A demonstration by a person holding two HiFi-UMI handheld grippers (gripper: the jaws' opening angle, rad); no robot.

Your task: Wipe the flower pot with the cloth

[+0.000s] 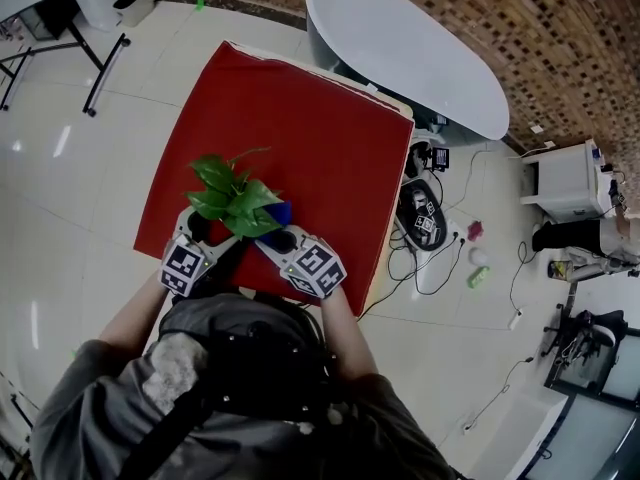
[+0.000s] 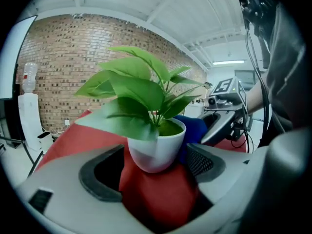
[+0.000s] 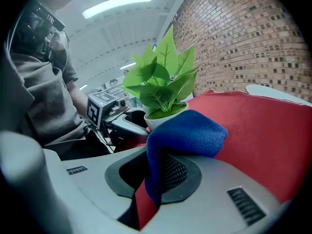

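Right now, person (image 1: 250, 388) is holding blue cloth (image 3: 187, 133) beside flower pot (image 2: 155, 150) on red table (image 1: 330, 148).
Their left gripper (image 2: 153, 167) is standing with jaws spread either side of the pot (pads not pressing); right gripper (image 3: 156, 174) is pinching the cloth.

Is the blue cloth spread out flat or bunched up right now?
Bunched up: the blue cloth is doubled over itself and pinched in the right gripper, not lying flat.
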